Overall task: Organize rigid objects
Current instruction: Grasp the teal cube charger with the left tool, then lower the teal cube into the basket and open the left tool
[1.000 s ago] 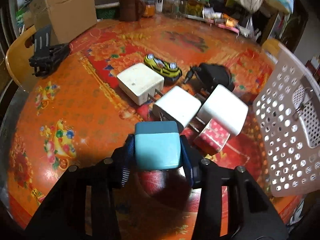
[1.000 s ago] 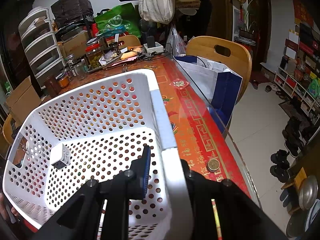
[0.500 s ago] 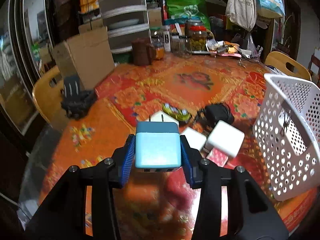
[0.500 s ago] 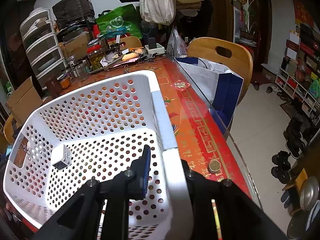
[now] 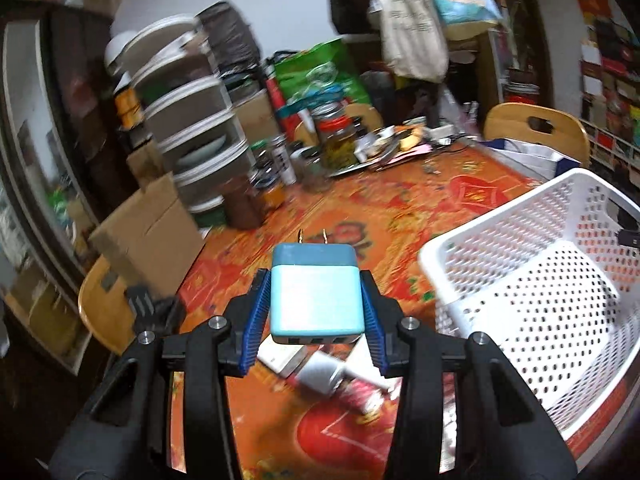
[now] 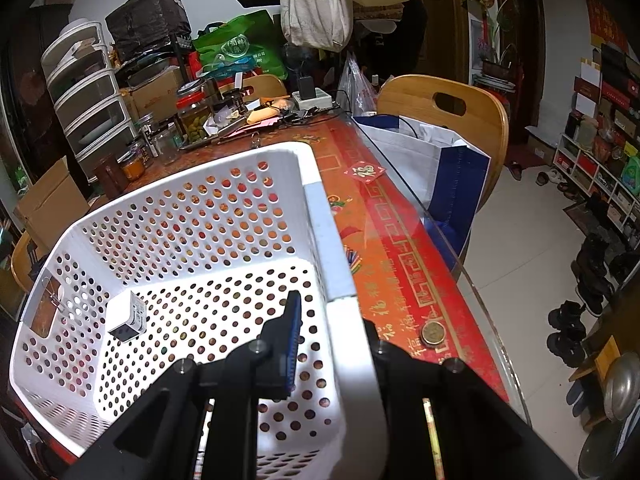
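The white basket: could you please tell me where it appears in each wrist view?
Left wrist: the white basket fills the right side, beside the held blue charger.
Right wrist: it fills the lower left, its right wall gripped between the jaws.
Shared landmark: the stacked drawer unit behind the table.

Blue charger (image 5: 317, 295): two-tone block, dark teal band at the prong end, pale blue body. Two metal prongs point away from the camera; three ports face the camera. It is clamped by its side faces, raised above the tablecloth.

White basket (image 6: 320, 216): perforated plastic, upright on the table, right wall gripped at the rim.

White charger (image 6: 127, 317): small cube, resting on the basket floor near the left wall.

Further chargers (image 5: 320, 372): blurred, lying on the tablecloth just left of the basket.
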Action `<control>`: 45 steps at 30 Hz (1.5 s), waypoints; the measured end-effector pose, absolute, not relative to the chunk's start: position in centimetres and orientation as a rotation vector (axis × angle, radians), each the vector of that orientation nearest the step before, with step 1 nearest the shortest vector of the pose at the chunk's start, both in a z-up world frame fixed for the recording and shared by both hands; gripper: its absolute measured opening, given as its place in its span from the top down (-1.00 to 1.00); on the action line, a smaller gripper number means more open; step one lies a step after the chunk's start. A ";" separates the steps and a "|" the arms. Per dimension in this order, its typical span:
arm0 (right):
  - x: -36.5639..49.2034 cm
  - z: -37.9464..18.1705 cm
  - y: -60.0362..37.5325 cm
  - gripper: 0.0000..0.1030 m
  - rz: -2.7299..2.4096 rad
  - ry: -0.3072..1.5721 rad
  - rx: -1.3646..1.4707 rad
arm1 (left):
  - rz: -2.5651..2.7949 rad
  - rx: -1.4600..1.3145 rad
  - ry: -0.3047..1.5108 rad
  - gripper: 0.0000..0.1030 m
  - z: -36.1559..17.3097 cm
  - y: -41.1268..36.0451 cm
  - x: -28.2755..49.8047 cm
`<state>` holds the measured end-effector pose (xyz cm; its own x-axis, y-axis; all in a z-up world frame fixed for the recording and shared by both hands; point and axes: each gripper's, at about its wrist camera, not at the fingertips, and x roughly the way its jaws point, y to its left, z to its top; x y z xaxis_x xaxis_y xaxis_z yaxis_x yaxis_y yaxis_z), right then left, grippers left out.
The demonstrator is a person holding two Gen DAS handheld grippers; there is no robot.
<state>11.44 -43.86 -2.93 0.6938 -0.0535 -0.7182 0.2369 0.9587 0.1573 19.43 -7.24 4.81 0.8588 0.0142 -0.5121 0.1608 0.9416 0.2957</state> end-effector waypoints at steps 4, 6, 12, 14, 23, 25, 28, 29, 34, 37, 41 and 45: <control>11.5 -2.9 -43.8 0.70 -0.159 0.788 0.249 | -0.120 0.361 0.531 0.21 5.7 -9.9 19.3; 11.5 -2.9 -43.9 0.70 -0.159 0.788 0.249 | -0.138 0.377 0.533 0.21 5.9 -11.4 19.5; 11.5 -3.0 -43.8 0.70 -0.158 0.786 0.251 | -0.209 0.436 0.570 0.21 6.0 -16.1 20.3; 11.5 -3.0 -43.9 0.70 -0.155 0.786 0.252 | -0.243 0.452 0.581 0.21 5.9 -18.1 20.5; 11.5 -3.1 -44.0 0.70 -0.144 0.784 0.263 | -0.363 0.574 0.669 0.21 3.9 -25.4 21.0; 11.5 -3.2 -44.0 0.70 -0.143 0.781 0.268 | -0.389 0.580 0.705 0.21 3.4 -26.2 21.7; 11.5 -3.2 -43.9 0.70 -0.141 0.779 0.271 | -0.415 0.602 0.762 0.21 2.4 -27.7 22.7; 11.5 -3.2 -43.9 0.70 -0.140 0.779 0.271 | -0.420 0.609 0.774 0.21 2.1 -27.7 23.2; 11.5 -3.1 -43.9 0.69 -0.138 0.779 0.274 | -0.464 0.673 0.899 0.21 -0.6 -29.5 25.2; 11.6 -3.1 -43.9 0.67 -0.137 0.778 0.283 | -0.500 0.722 1.012 0.21 -3.0 -30.9 26.1; 11.5 -3.2 -44.0 0.67 -0.137 0.779 0.287 | -0.529 0.799 1.148 0.21 -6.7 -32.7 26.8; 11.6 -3.3 -44.2 0.67 -0.136 0.777 0.298 | -0.517 0.862 1.252 0.18 -9.5 -33.3 27.2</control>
<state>11.56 -44.17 -3.26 0.7066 -0.0116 -0.7075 0.2301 0.9493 0.2143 27.16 -33.28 -9.51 0.2633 0.1119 -0.9582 0.7549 0.5946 0.2768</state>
